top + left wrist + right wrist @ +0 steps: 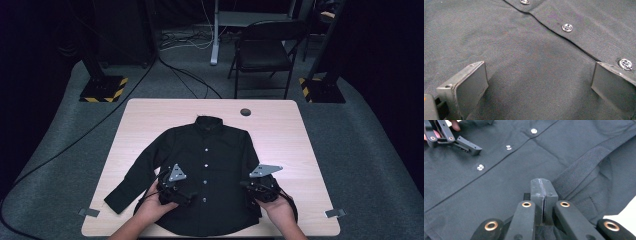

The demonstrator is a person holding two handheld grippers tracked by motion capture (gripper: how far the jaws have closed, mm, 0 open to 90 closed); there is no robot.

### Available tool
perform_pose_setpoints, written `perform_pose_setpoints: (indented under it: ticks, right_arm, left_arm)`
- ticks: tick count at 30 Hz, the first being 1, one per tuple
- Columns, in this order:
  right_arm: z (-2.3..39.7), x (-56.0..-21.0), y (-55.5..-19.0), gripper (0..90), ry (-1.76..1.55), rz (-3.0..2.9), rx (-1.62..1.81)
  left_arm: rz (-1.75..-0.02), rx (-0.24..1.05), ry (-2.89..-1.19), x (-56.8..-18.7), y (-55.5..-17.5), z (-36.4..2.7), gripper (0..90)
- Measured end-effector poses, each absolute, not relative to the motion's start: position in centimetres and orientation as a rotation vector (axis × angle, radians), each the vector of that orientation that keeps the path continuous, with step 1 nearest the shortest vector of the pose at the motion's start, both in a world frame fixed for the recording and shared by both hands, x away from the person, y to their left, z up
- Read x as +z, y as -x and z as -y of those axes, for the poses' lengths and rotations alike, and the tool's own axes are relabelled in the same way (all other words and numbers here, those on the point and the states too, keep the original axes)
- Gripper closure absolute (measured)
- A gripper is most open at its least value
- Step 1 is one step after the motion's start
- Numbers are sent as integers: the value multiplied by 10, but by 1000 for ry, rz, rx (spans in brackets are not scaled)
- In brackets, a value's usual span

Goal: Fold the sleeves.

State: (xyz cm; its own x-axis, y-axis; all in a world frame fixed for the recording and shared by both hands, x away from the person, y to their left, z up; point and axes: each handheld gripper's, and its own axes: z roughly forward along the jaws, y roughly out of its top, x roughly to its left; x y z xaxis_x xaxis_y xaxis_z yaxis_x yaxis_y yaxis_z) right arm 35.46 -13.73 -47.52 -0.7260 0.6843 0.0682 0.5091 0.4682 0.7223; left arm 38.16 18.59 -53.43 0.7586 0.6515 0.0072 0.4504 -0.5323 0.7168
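The high view looks forward and down from above the pale wooden worktop (280,125). Both gripper views sit very close over the black button-front cloth shirt (524,70), and share its row of small silvery buttons (480,167).

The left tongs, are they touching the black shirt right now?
Cannot tell. In the left gripper view the left tongs stand wide open just over the shirt, near its button placket, but neither contact nor a gap shows plainly.
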Motion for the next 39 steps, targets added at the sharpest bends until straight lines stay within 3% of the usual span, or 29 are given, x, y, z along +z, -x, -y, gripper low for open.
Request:
perform_pose_setpoints:
  ticks: [39]
  right_arm:
    - [83, -511, -367, 898, -952, -2599, 1138]
  left_arm:
    - [-820, 356, -2224, -534, -382, -186, 3]
